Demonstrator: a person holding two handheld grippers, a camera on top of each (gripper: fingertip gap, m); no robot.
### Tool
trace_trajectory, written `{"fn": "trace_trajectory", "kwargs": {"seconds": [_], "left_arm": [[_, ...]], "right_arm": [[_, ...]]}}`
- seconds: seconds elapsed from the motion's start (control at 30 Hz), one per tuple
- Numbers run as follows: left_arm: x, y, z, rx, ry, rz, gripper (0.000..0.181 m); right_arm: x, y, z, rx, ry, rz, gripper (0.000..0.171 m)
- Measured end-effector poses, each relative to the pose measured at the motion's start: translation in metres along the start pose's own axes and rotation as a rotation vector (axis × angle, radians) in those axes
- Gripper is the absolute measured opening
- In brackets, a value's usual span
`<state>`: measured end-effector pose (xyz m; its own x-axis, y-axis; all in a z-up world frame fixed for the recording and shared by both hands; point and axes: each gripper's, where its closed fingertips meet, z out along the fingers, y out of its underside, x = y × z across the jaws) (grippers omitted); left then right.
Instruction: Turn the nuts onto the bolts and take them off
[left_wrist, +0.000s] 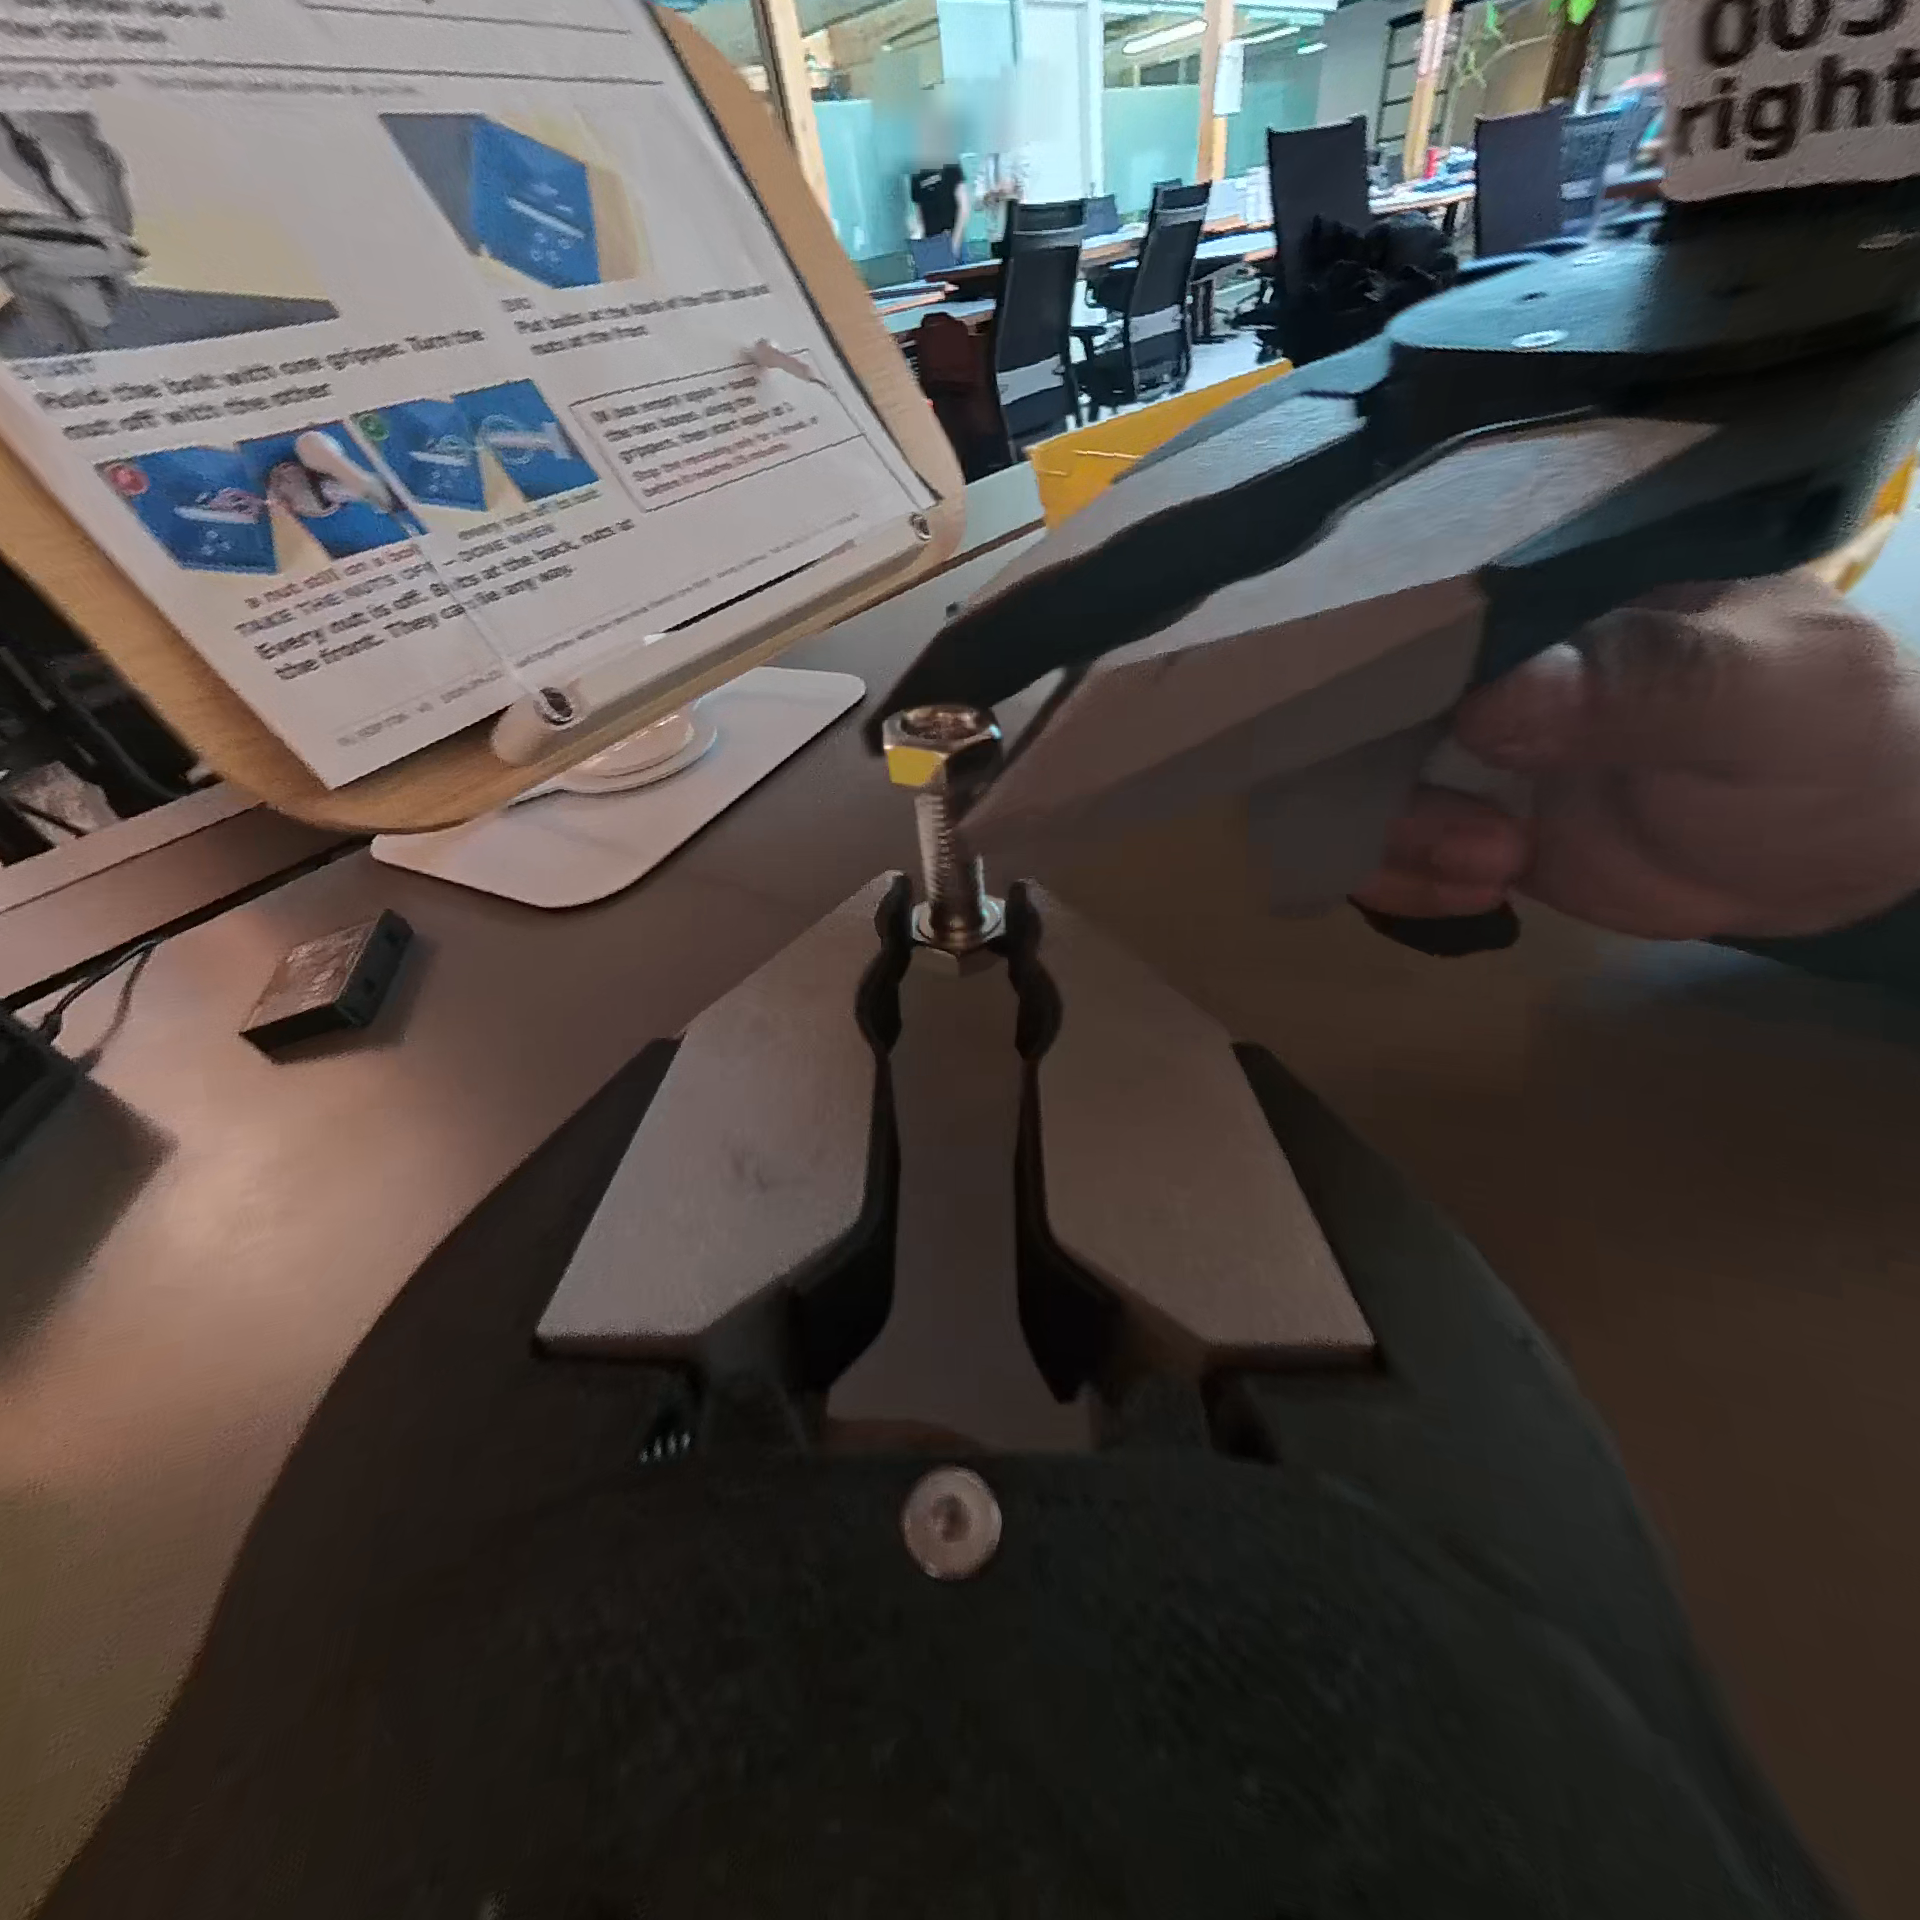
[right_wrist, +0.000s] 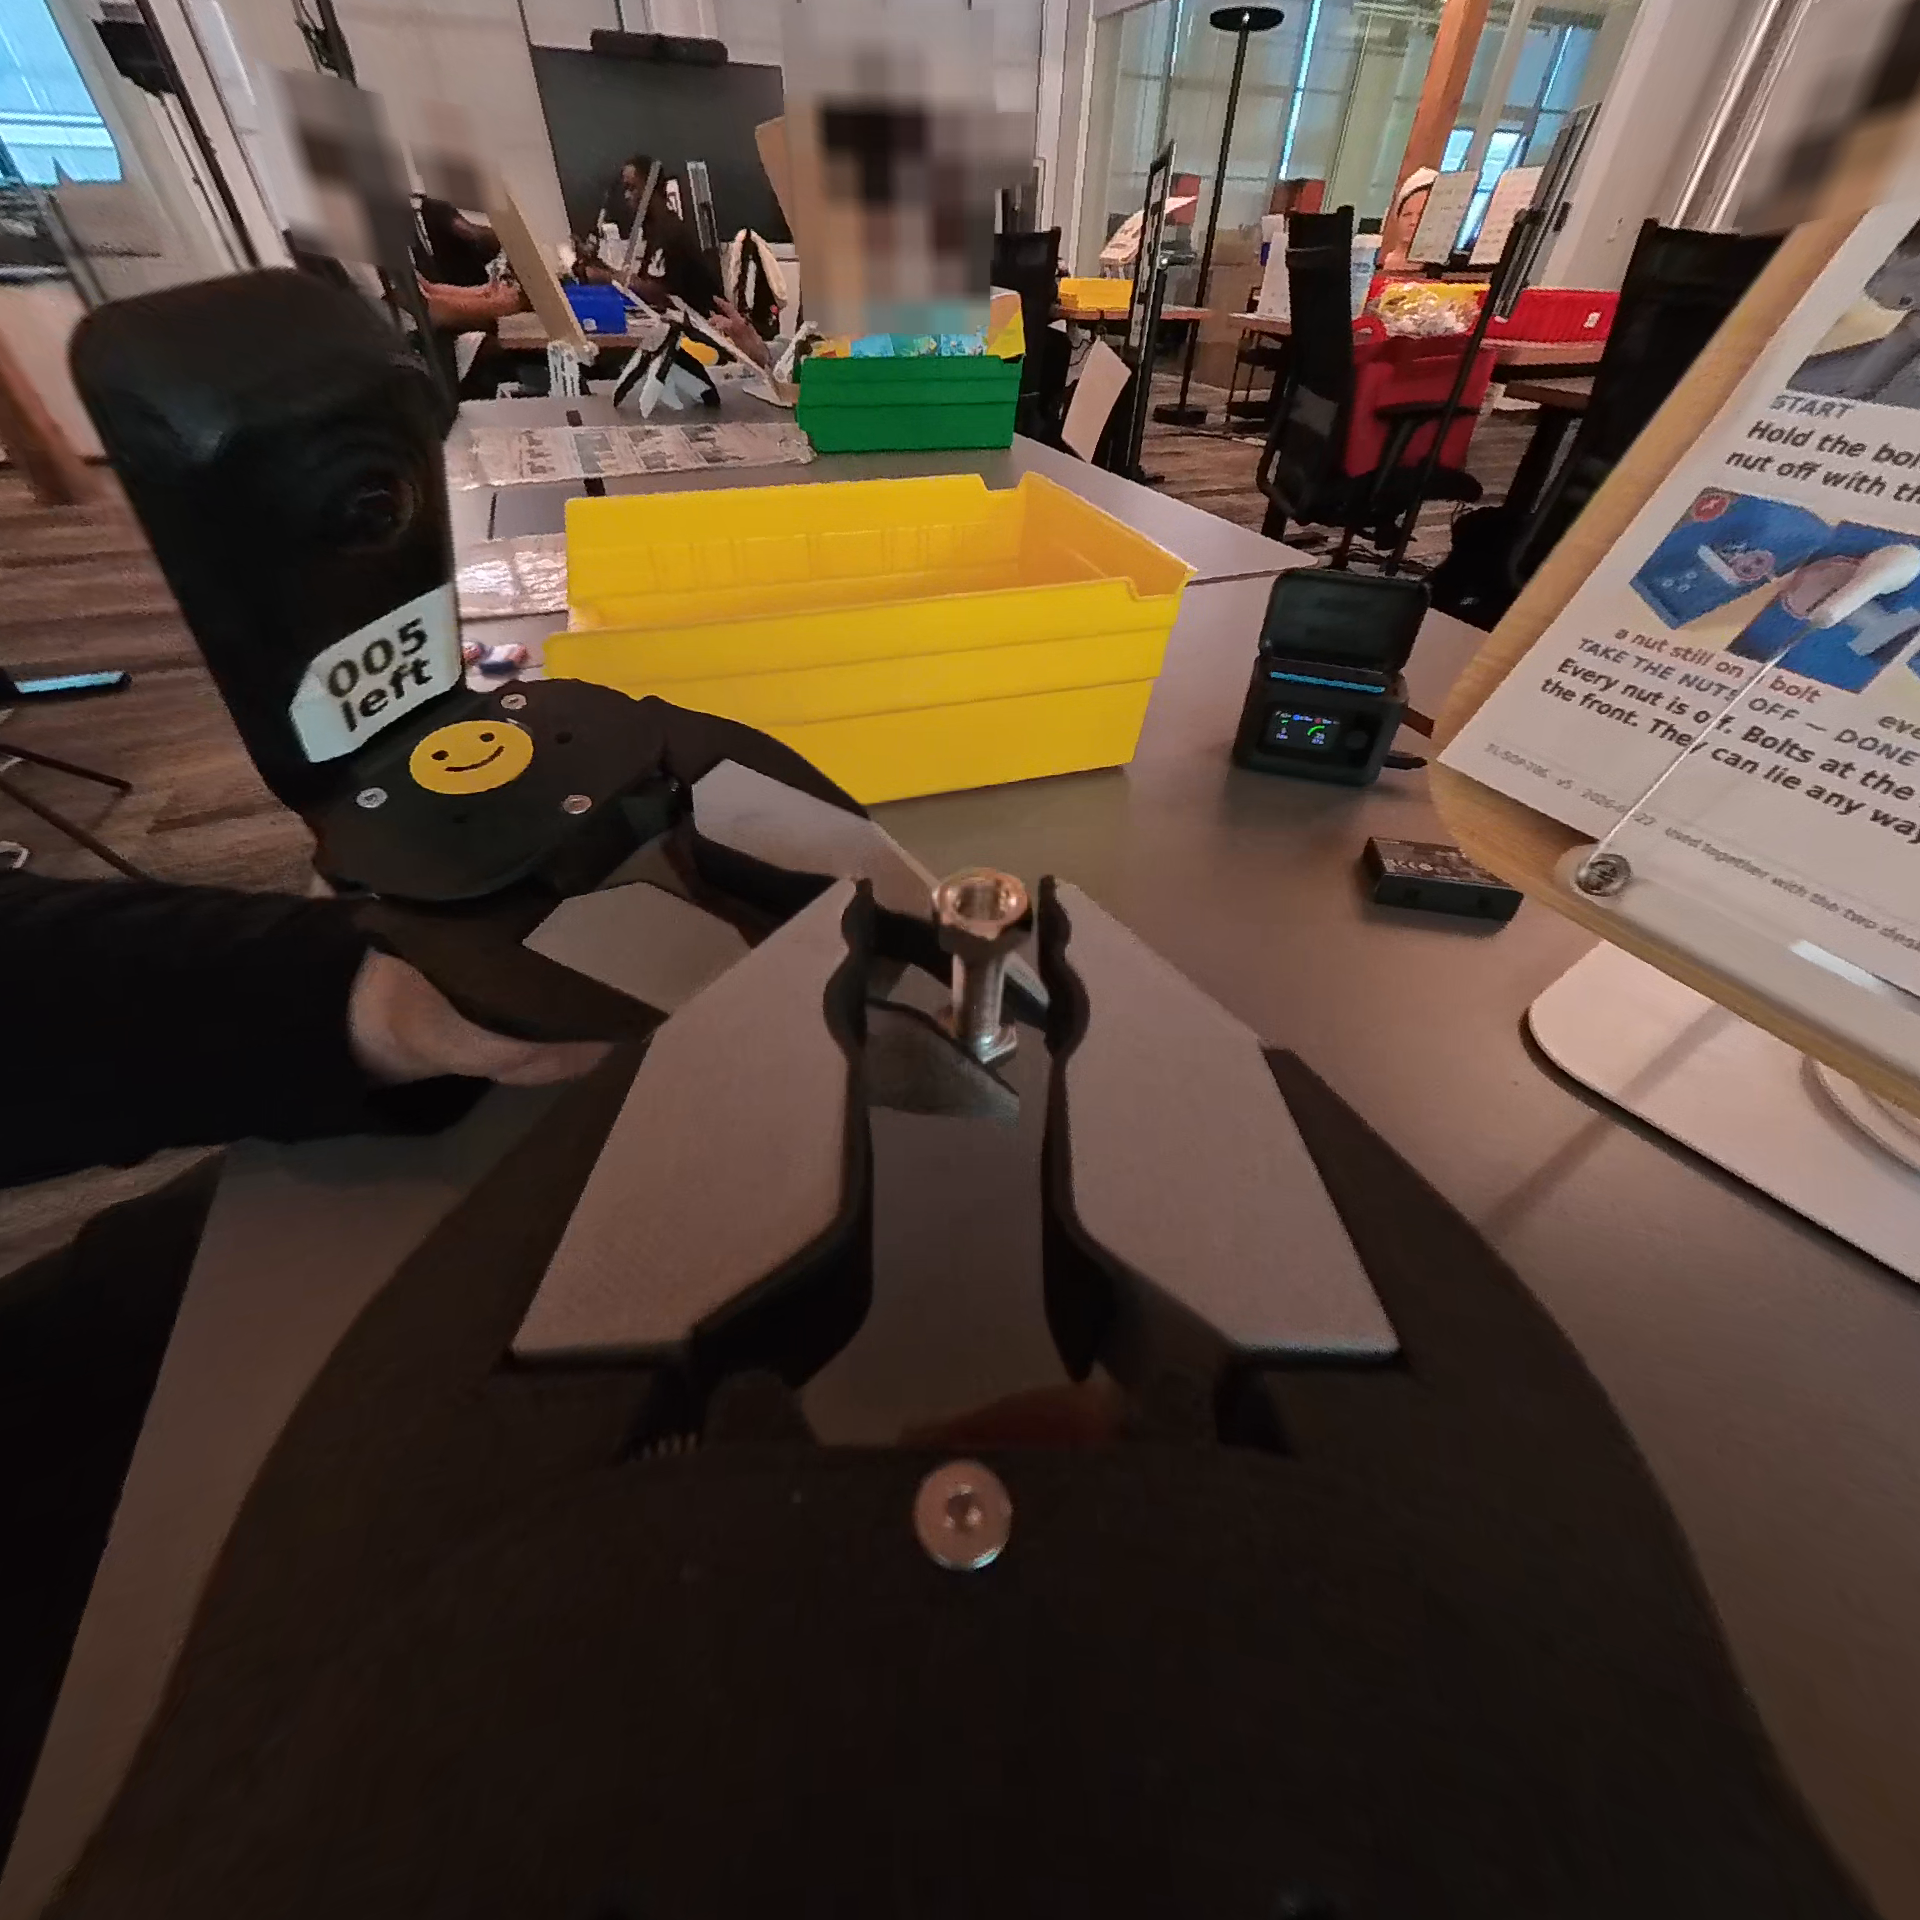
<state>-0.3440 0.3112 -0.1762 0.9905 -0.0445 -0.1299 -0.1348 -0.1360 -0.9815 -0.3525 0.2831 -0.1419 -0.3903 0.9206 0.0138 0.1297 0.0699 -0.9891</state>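
Gripping from two sides, we see both grippers meeting at one upright bolt (left_wrist: 951, 873) above the grey tabletop (left_wrist: 1558, 1195). The left gripper (left_wrist: 956, 925) reaches in level and low, its jaws pinching the bolt's head at the bottom. The right gripper (left_wrist: 940, 743) comes in from the right and above, tilted downward, with a bare hand (left_wrist: 1621, 769) wrapped around its grip. Its jaws sit on either side of the nut (left_wrist: 940, 748), which is at the very top of the thread; in its own wrist view they look narrowly spread with slim gaps beside the nut, so we cannot tell whether they press it. In that view a hand in a dark sleeve (right_wrist: 436, 1029) holds the left gripper from the left.

We count one bolt, one nut, two grippers, one stacked yellow bin (right_wrist: 862, 634) behind them, one green bin (right_wrist: 904, 400) farther back, one small black device with a lit screen (right_wrist: 1325, 686), one flat black block (right_wrist: 1439, 878) on the tabletop, and one instruction sheet on a wooden stand (left_wrist: 436, 416).

The bolt stands between both pairs of jaws, clear of the tabletop.
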Motion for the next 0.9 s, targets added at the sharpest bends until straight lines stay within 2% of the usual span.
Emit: {"fn": "trace_trajectory", "kwargs": {"seconds": [0.2, 0.47, 0.53, 0.67, 0.8, 0.9], "left_arm": [[-0.018, 0.003, -0.003, -0.013, -0.066, -0.051, 0.016], [-0.001, 0.004, 0.001, -0.03, -0.018, 0.017, 0.016], [0.003, 0.003, 0.002, -0.022, -0.002, 0.023, 0.016], [0.006, 0.002, 0.002, -0.019, 0.013, 0.027, 0.016], [0.015, 0.002, 0.003, -0.022, 0.052, 0.047, 0.016], [0.019, 0.003, 0.004, -0.028, 0.051, 0.064, 0.016]], "right_arm": [[0.004, -0.002, -0.005, 0.01, 0.019, 0.011, 0.028], [-0.002, 0.007, 0.007, -0.031, 0.021, -0.022, 0.033], [-0.002, 0.008, 0.008, -0.032, 0.02, -0.017, 0.031], [0.002, 0.008, 0.009, -0.032, 0.052, -0.021, 0.016], [-0.001, 0.007, 0.01, -0.029, 0.027, -0.011, 0.018], [0.0, 0.009, 0.01, -0.037, 0.033, -0.024, 0.011]]}}
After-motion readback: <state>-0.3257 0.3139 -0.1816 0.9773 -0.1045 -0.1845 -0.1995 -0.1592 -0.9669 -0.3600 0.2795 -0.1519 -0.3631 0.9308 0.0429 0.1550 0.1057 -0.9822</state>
